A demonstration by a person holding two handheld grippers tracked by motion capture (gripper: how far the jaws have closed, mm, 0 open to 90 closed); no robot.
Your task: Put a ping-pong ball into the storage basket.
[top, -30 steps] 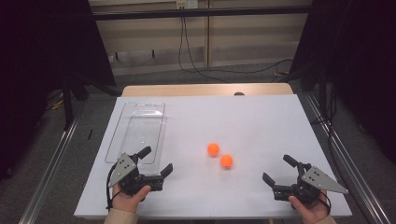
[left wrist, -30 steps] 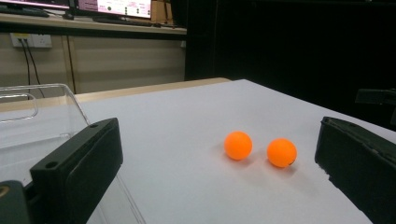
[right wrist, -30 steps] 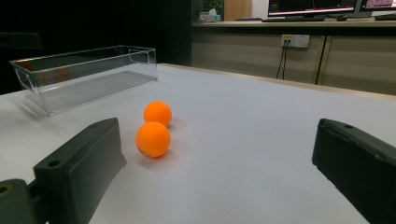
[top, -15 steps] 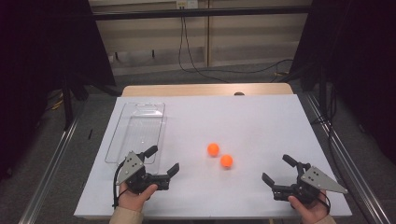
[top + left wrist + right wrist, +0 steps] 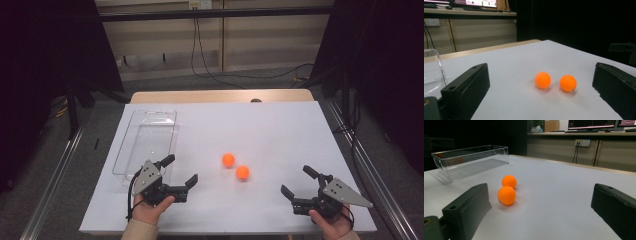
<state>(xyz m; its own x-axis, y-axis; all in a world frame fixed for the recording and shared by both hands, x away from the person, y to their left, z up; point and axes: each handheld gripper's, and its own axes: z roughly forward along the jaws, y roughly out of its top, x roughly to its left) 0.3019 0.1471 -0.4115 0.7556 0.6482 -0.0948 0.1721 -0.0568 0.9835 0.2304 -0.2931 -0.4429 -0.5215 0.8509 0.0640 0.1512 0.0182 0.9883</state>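
Two orange balls [image 5: 235, 166] lie just apart, mid-table, right of the tray.

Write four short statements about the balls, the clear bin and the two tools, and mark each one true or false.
1. Two orange balls lie on the white table. True.
2. The clear bin holds one ball. False: it is empty, and both balls lie on the table outside it.
3. The left tool stands open, holding nothing. True.
4. The right tool is shut on a ball. False: its jaws are apart and empty, short of the balls.
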